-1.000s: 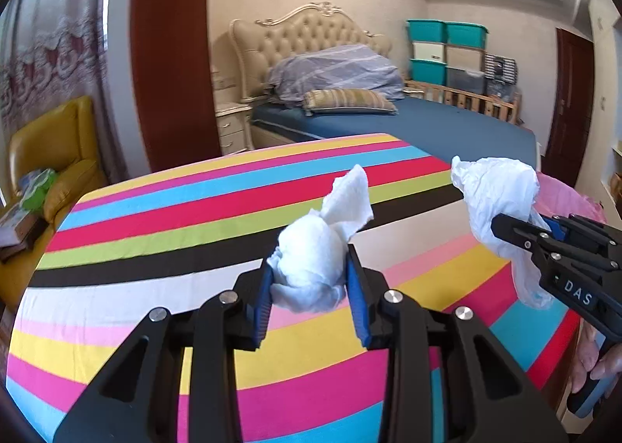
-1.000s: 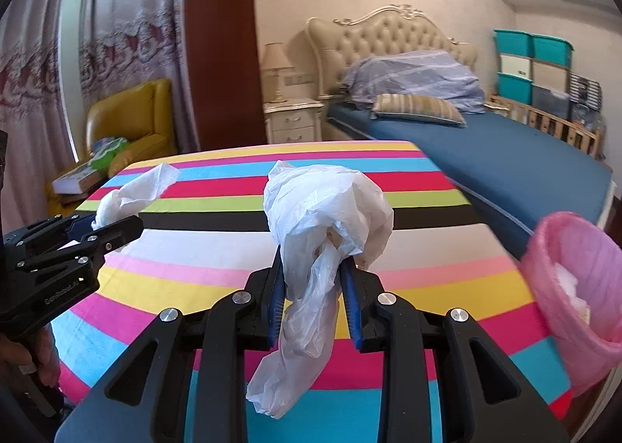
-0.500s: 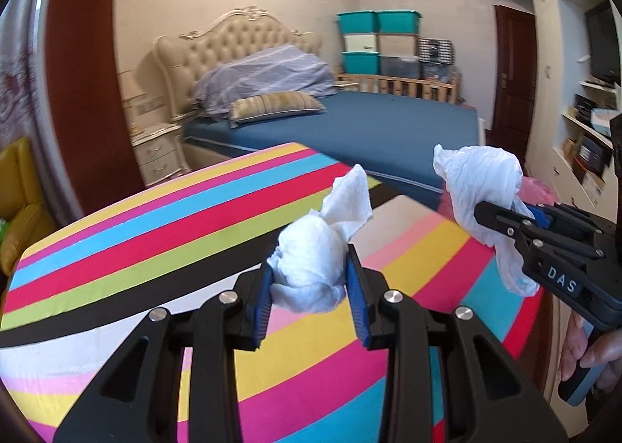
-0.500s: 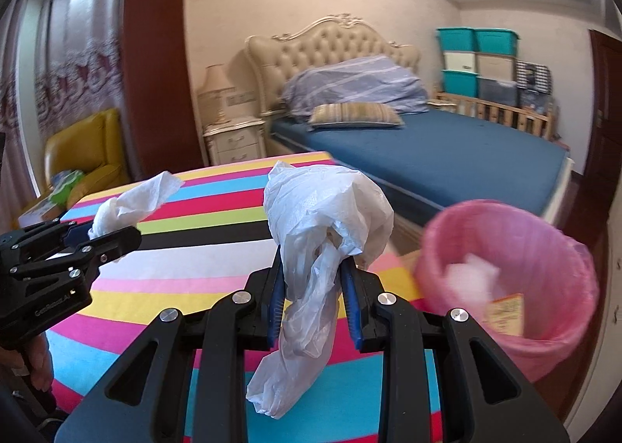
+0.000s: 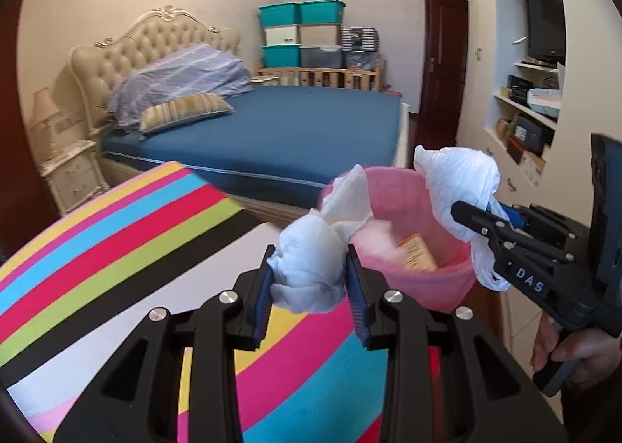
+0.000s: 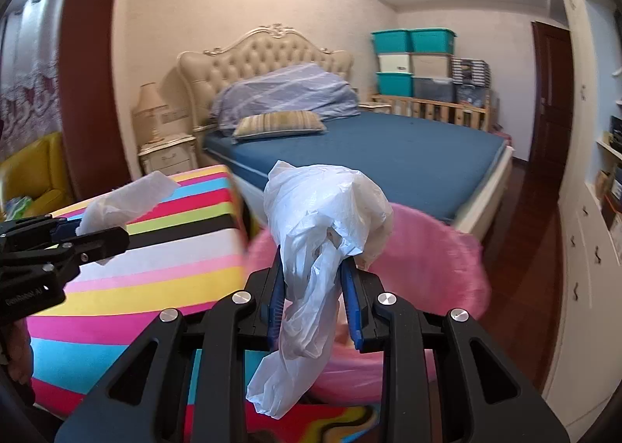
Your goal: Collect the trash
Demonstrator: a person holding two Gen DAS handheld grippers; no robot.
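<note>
The left gripper (image 5: pixel 309 279) is clamped on a wadded white tissue (image 5: pixel 311 252) over the striped tablecloth's (image 5: pixel 116 248) edge, the right gripper (image 6: pixel 314 287) pinches a crumpled clear plastic bag (image 6: pixel 322 217), and beyond both sits the pink wastebasket (image 5: pixel 427 287).

White letters "DAS" stand on the right gripper (image 5: pixel 488 218)'s black body; nothing else is legible.

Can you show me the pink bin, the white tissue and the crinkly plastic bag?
Pink trash bin (image 5: pixel 447 283), left wrist view, front wall.
Crumpled white tissue (image 5: pixel 309 252), left wrist view, middle.
Crinkly white plastic bag (image 6: pixel 322 206), right wrist view, upper bulge.
</note>
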